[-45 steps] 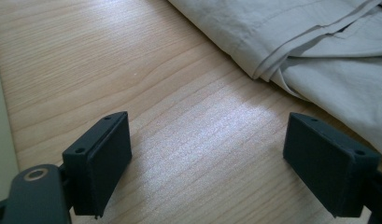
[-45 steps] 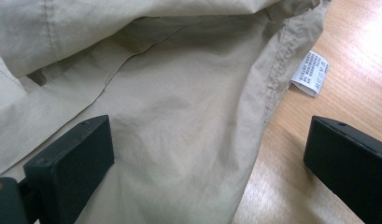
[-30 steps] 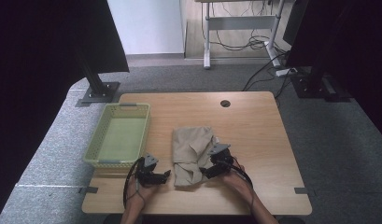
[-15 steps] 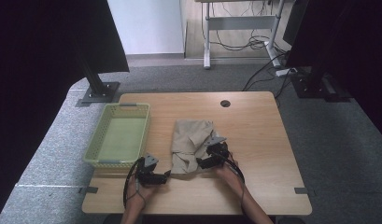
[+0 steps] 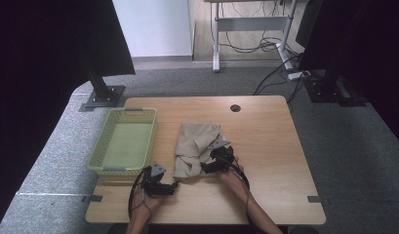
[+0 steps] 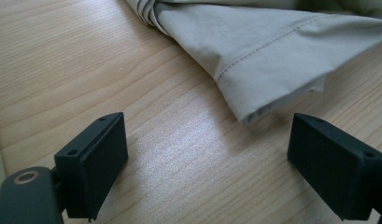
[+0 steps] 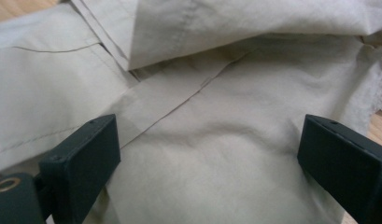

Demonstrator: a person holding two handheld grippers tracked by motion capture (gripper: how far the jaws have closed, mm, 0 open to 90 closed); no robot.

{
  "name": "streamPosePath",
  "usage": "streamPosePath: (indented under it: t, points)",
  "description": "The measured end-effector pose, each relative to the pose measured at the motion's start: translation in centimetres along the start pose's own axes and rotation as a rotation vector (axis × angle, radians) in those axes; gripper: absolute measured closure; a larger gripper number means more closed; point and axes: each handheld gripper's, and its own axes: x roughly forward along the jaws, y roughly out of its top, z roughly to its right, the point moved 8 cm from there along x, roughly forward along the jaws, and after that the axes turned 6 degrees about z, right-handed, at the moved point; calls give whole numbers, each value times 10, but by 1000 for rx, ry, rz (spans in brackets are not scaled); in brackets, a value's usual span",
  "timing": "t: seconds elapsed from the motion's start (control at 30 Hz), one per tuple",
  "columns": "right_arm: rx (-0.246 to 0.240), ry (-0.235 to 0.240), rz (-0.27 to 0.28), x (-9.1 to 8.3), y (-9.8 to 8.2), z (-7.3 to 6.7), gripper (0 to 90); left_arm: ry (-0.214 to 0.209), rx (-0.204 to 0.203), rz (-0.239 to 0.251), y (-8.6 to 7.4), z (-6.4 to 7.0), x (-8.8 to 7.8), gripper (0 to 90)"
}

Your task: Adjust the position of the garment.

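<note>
A beige folded garment [image 5: 194, 144] lies on the wooden table [image 5: 270, 136], right of the basket. My left gripper [image 5: 175, 185] rests low on the table by the garment's near left corner. It is open, and its jaws have just been opening a little wider with bare wood between them. In the left gripper view [image 6: 207, 168] the hemmed corner of the garment [image 6: 254, 51] lies just ahead of the jaws. My right gripper [image 5: 205, 168] hovers over the garment's near right part. It is open [image 7: 209, 172] above creased cloth [image 7: 226, 116].
A pale green basket [image 5: 103, 168] with nothing in it stands at the table's left. A round cable hole [image 5: 235, 107] sits near the far edge. Bare wood stretches to the right of the garment. Black stands and cables lie on the floor beyond.
My right gripper has shifted left, further in over the garment. The garment's right side now lies bunched further left. The left gripper has kept its place.
</note>
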Motion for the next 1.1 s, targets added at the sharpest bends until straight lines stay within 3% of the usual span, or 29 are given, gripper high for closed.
streamPosePath:
  t: [0.13, 0.33, 0.83, 1.1]
  points:
    - [9, 40, 40, -15, 11, -2, 33, 9, -7, 4, 0, -1, -1, 137]
    - [-10, 37, 43, -40, 11, 6, 30, 17, -13, 9, 0, -2, -1, 158]
    - [52, -33, 65, -106, -31, 43, 31, 16, -12, -3, 0, 0, 0, 105]
    - [80, -68, 49, -126, -68, 56, 36, 17, -13, -2, 0, 0, 0, 105]
